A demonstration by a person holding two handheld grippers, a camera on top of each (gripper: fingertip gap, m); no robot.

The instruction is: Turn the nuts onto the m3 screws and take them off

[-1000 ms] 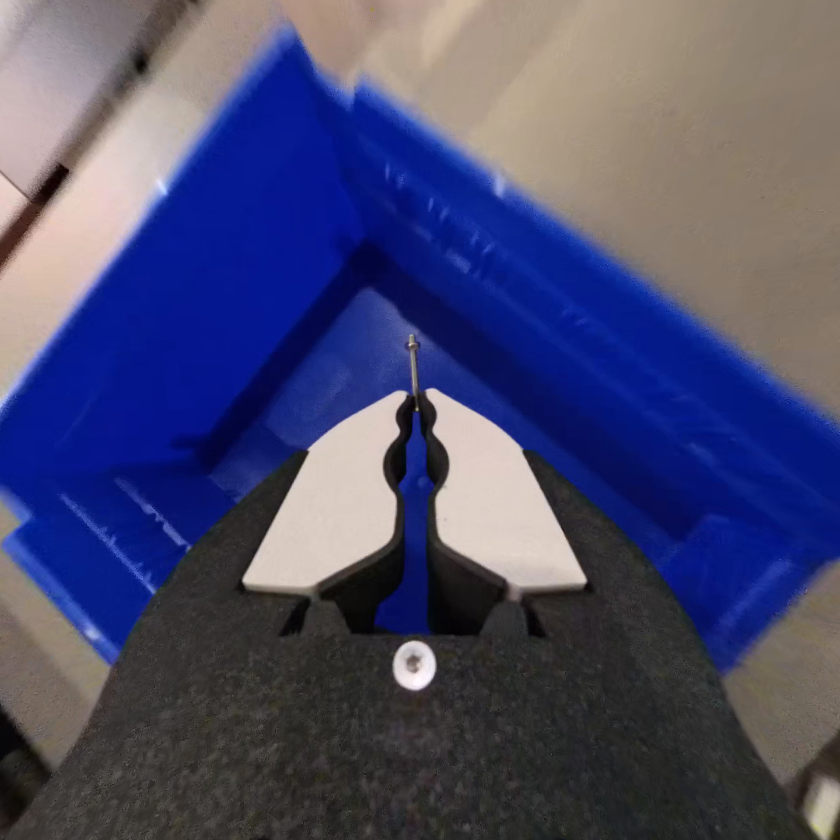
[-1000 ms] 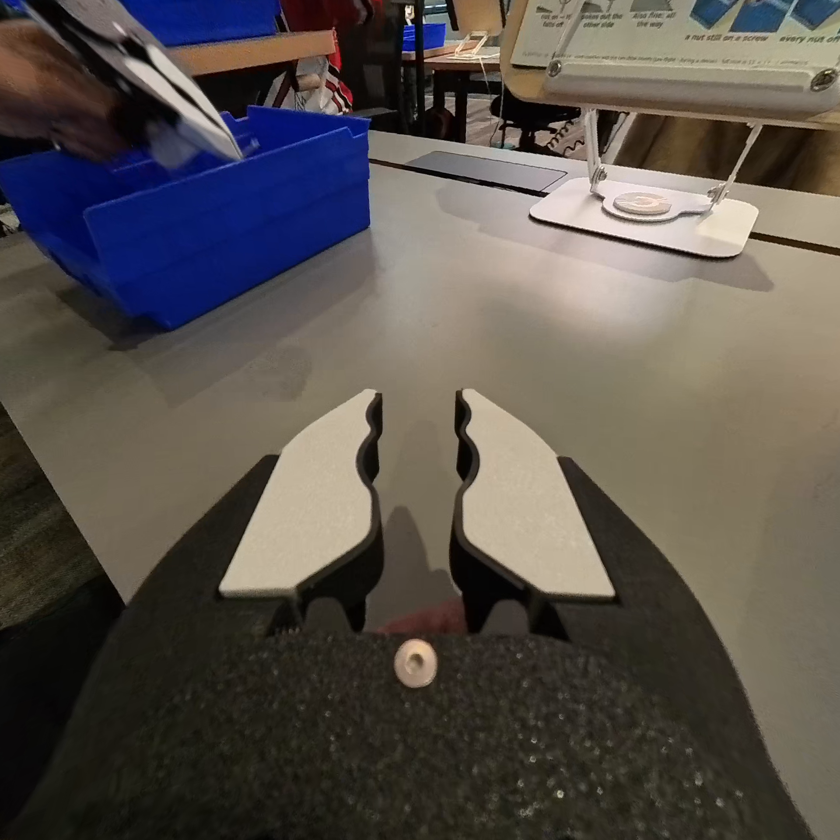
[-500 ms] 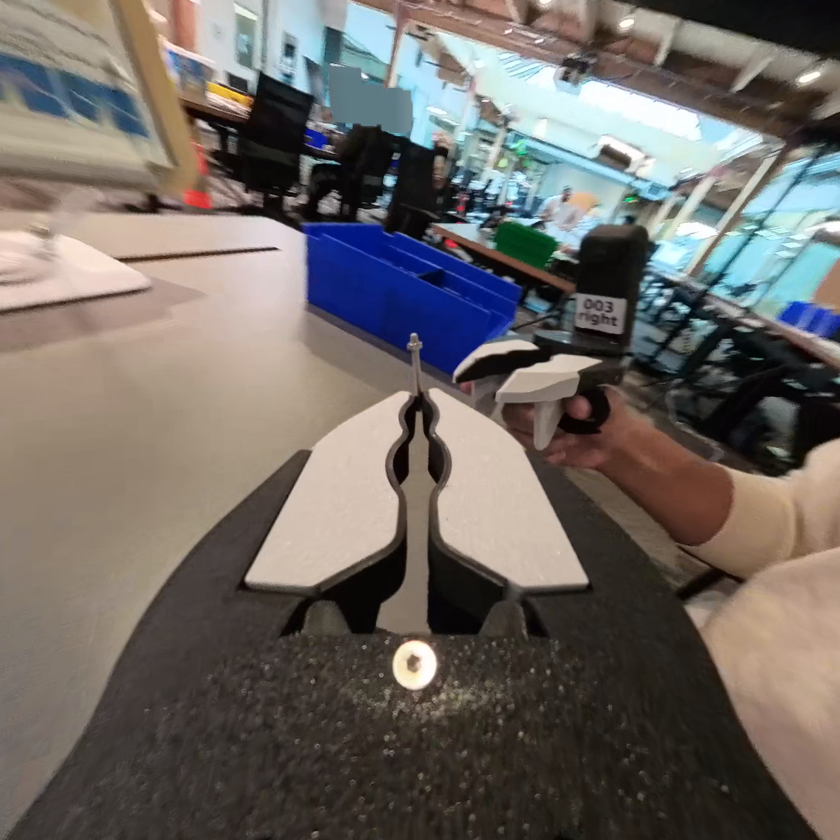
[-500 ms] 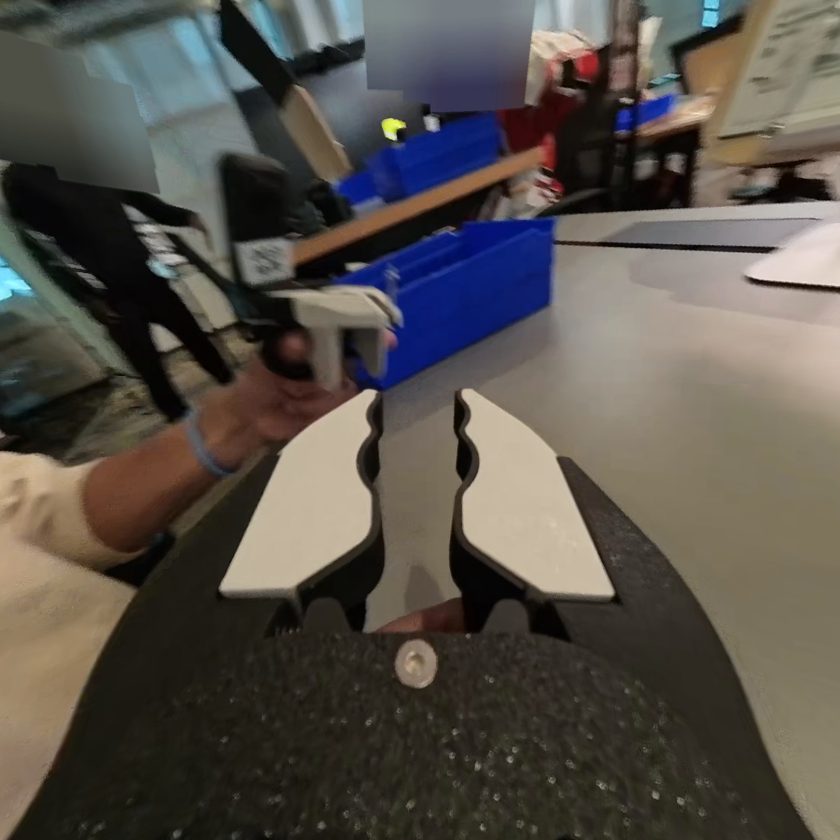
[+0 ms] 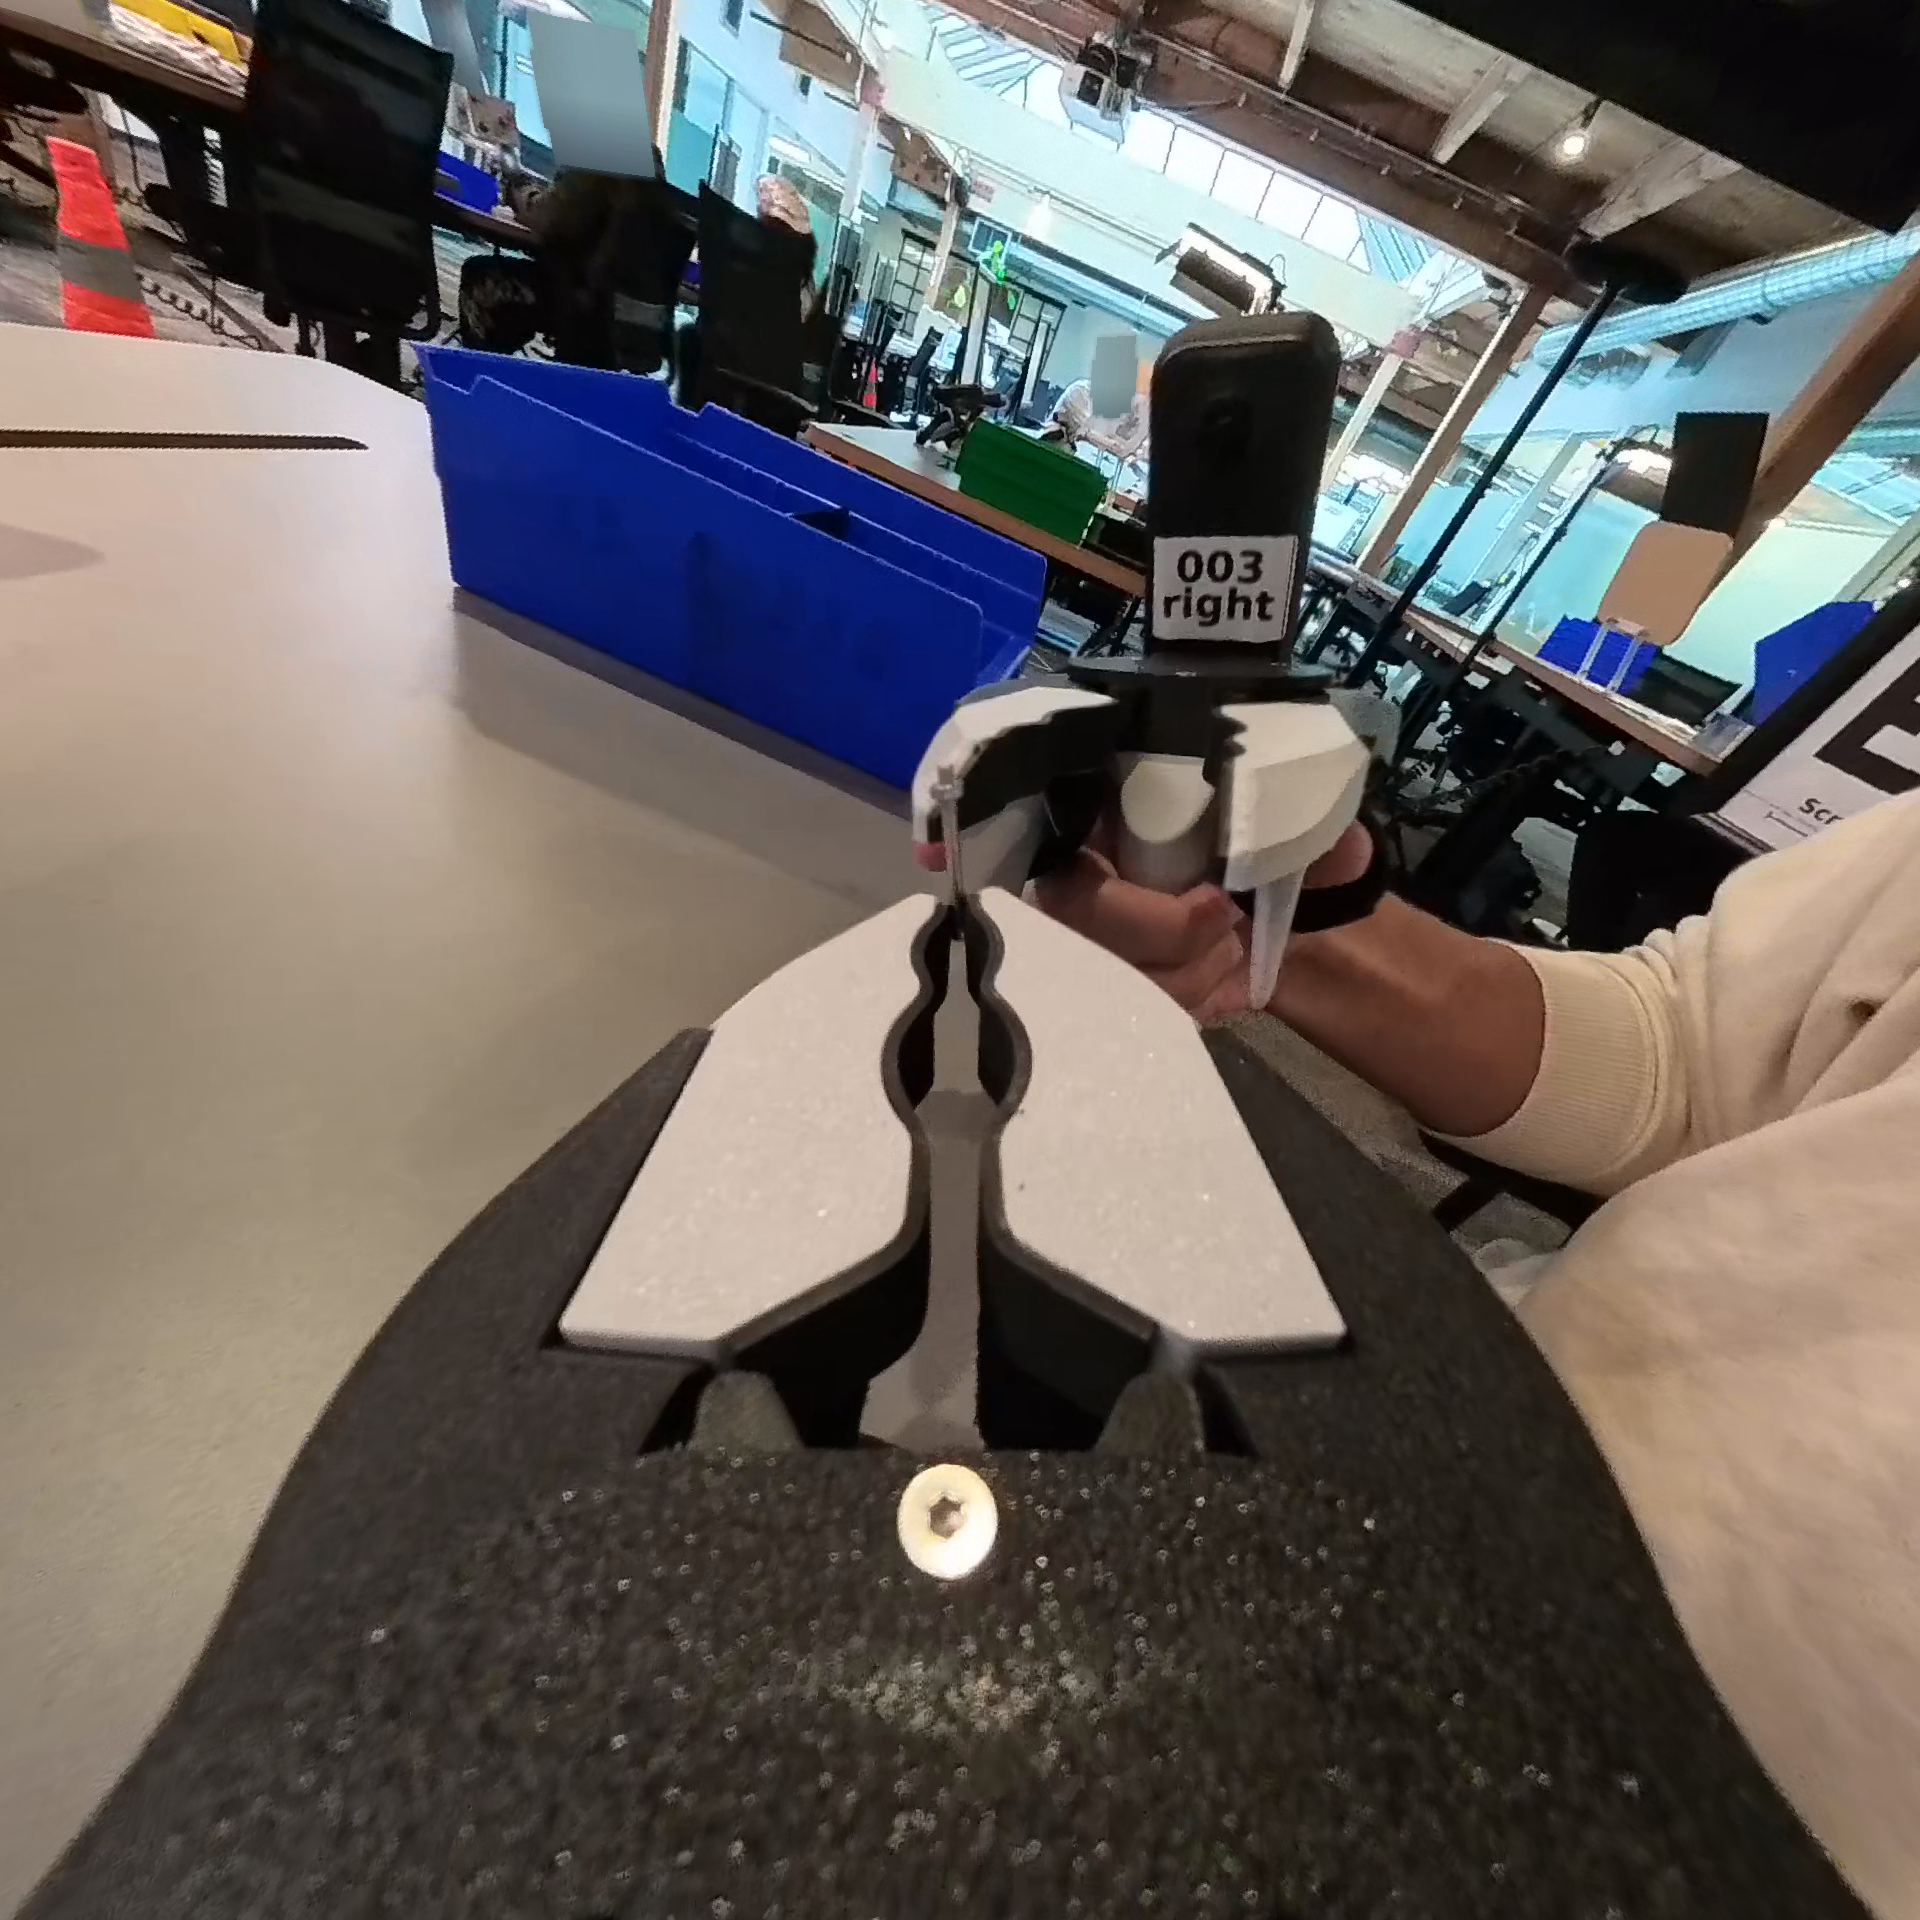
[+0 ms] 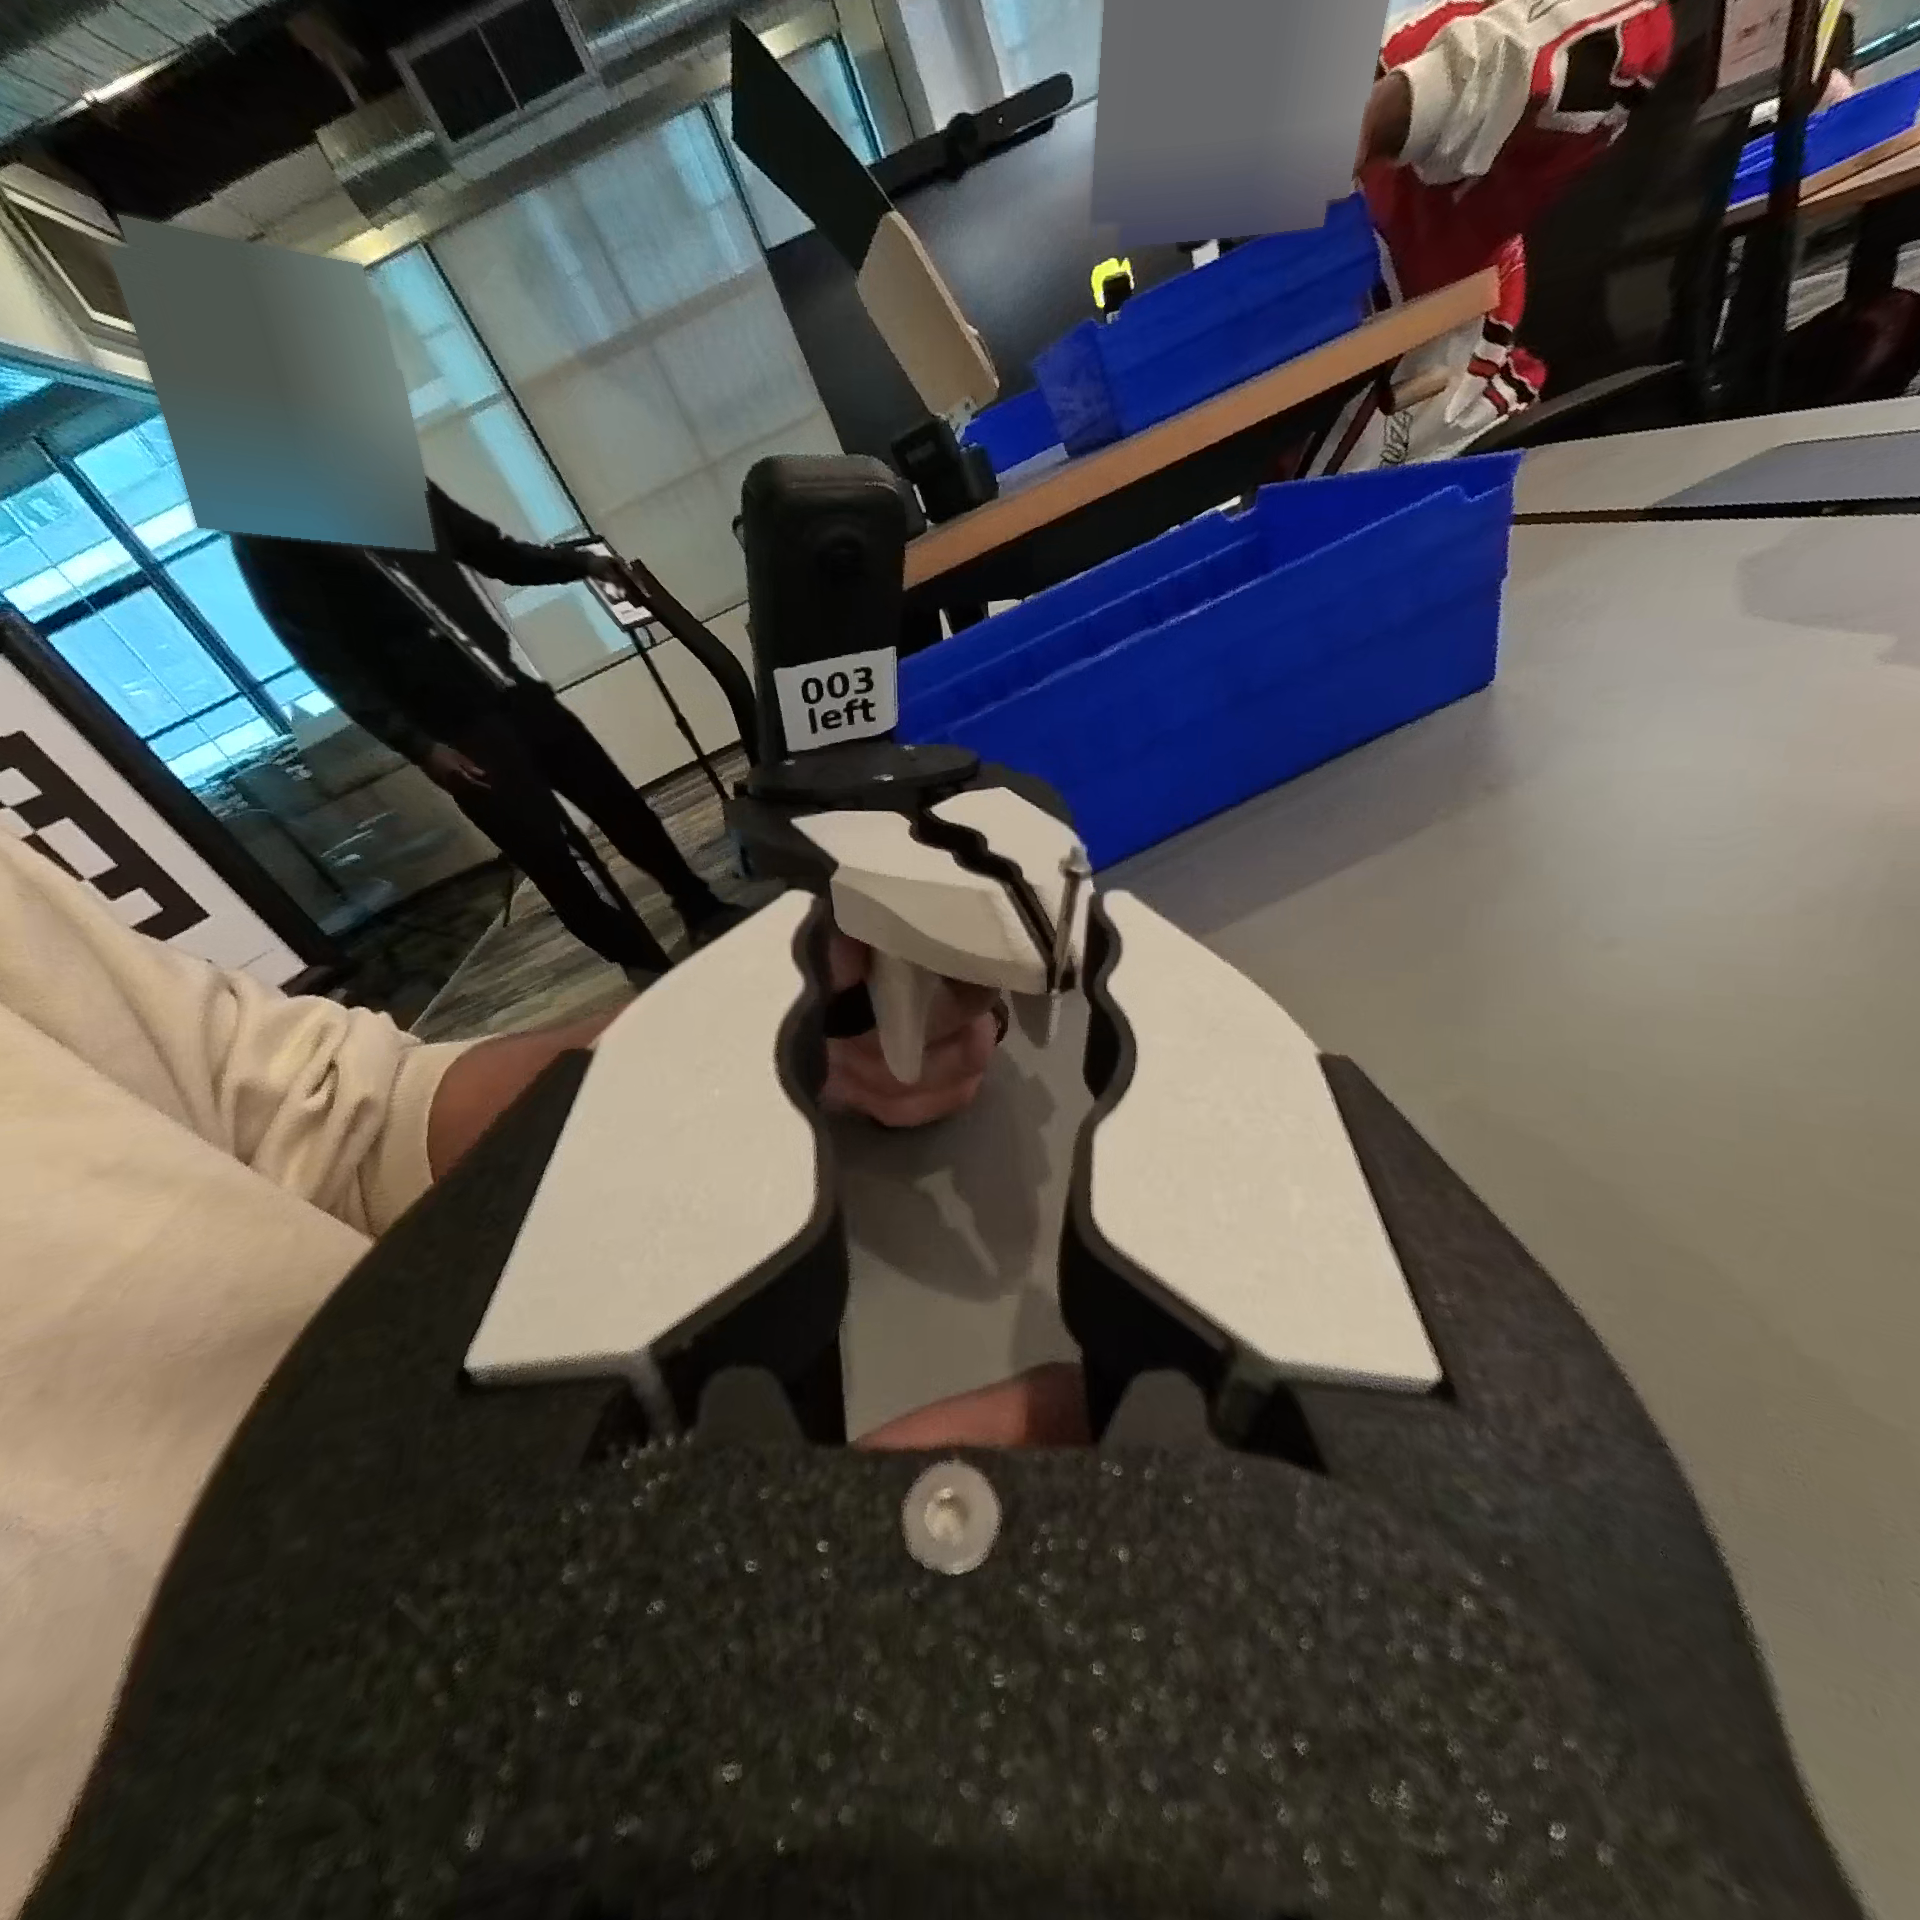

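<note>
My left gripper (image 5: 961,906) is shut on a thin steel screw (image 5: 950,840) that sticks out past its tips. Whether the small piece at the screw's far end is its head or a nut, I cannot tell. My right gripper (image 6: 951,923) is open and empty. The two grippers face each other above the table's near edge. In the left wrist view the screw's far end overlaps one finger (image 5: 987,743) of the right gripper (image 5: 1138,790). In the right wrist view the left gripper (image 6: 940,883) holds the screw (image 6: 1067,914) just inside my right finger's tip.
A blue plastic bin (image 5: 727,582) with dividers stands on the grey table (image 5: 312,831); it also shows in the right wrist view (image 6: 1247,665). A person in dark clothes (image 6: 468,675) stands beyond the table edge. Other desks and chairs fill the background.
The left gripper lifted the screw out of the blue bin and swung round to face the right gripper. The right gripper turned towards it and opened wider. They are now close together.
</note>
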